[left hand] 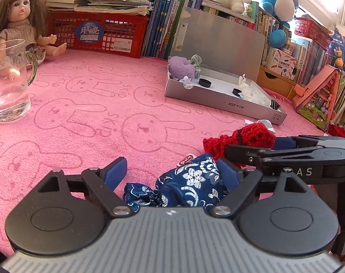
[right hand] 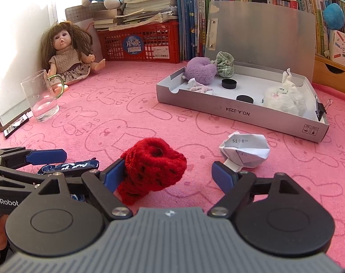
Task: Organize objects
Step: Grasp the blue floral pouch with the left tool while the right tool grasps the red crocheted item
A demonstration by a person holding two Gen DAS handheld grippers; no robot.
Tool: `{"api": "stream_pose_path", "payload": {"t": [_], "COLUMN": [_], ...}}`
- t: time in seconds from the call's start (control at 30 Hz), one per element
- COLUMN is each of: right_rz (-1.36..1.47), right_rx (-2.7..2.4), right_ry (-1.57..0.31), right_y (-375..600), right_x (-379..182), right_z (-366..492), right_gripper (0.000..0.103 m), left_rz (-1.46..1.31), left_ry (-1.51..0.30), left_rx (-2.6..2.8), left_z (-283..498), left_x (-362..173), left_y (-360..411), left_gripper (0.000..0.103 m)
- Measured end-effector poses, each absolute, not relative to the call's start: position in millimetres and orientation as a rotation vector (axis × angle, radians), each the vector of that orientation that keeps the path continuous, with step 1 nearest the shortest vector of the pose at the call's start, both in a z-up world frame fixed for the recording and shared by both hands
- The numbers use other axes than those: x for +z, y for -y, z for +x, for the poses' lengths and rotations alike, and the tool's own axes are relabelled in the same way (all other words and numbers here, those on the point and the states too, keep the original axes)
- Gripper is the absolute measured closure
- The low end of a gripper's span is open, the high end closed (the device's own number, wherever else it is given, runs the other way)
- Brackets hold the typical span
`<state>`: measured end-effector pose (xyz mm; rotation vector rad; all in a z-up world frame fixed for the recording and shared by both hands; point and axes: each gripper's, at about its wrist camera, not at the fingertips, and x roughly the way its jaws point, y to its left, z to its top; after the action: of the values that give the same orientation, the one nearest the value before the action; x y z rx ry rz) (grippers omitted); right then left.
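Note:
My left gripper is open around a blue floral fabric scrunchie lying on the pink cloth; the scrunchie sits against its right finger. My right gripper is open with a red knitted scrunchie between its fingers, touching the left finger. In the left wrist view the red scrunchie lies just beyond the blue one, with the right gripper's fingers reaching in from the right. A grey open box holds a purple scrunchie, a green one, a white fluffy one and two black rings.
A crumpled paper lies by my right finger. A glass mug and a doll stand at the far left. A red crate, books and plush toys line the back. A binder clip is clipped on the box's right end.

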<state>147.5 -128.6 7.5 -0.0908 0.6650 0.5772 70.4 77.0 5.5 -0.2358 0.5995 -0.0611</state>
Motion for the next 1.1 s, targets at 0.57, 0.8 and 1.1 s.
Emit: {"api": "stream_pose_path", "payload": {"t": [0.57, 0.8, 1.1], "right_rz": [0.001, 0.047, -0.067], "right_rx": [0.468, 0.404, 0.319], "right_ry": [-0.667, -0.662, -0.547], "right_y": [168, 197, 185], "right_x": [25, 25, 20], "right_z": [131, 120, 100], "right_gripper": [0.053, 0.047, 0.015], "left_rz": [-0.176, -0.158, -0.080], "left_ry": [-0.572, -0.552, -0.538], "left_rx": [-0.060, -0.045, 0.014], "left_z": [60, 49, 43], "left_x": [6, 10, 6], "left_y": [-63, -53, -36], "left_gripper": [0.012, 0.007, 0.002]}}
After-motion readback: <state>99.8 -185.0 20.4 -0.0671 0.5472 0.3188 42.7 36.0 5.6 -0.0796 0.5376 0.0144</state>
